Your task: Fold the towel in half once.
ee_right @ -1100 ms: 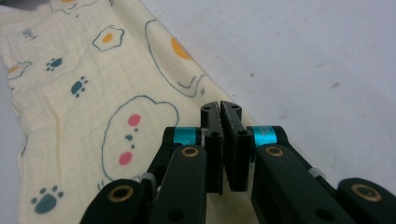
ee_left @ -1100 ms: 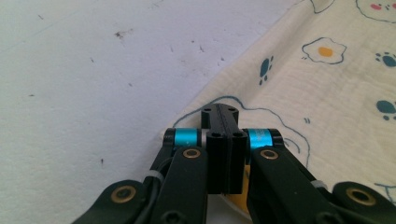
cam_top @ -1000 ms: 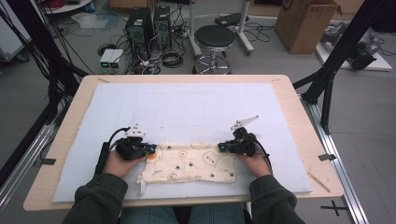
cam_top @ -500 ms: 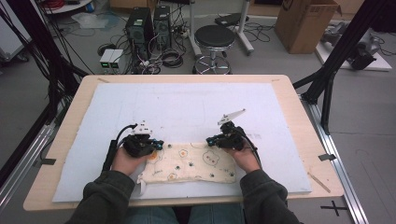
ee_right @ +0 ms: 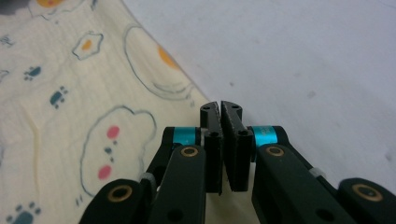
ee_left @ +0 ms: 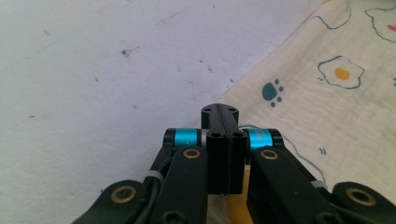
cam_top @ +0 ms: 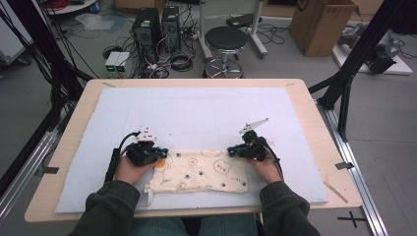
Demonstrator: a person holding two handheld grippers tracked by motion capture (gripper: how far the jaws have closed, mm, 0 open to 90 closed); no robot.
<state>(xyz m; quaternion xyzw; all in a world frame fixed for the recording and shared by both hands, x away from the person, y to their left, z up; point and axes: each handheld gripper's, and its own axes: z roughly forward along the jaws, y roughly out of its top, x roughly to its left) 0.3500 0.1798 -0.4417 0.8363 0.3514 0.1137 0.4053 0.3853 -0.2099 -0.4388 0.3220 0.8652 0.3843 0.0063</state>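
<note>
- A light wooden table [cam_top: 314, 128] carried everything.
- A pale blue-white mat [cam_top: 196, 113] covered most of its top, leaving bare wood around the edges.
- A folded cream cloth [cam_top: 199, 172] printed with fried eggs, bears and paw prints lay flat on the mat near the person's edge.
- A thin wooden stick [cam_top: 335, 191] lay on the bare wood at the right, just beside the mat's corner.
</note>
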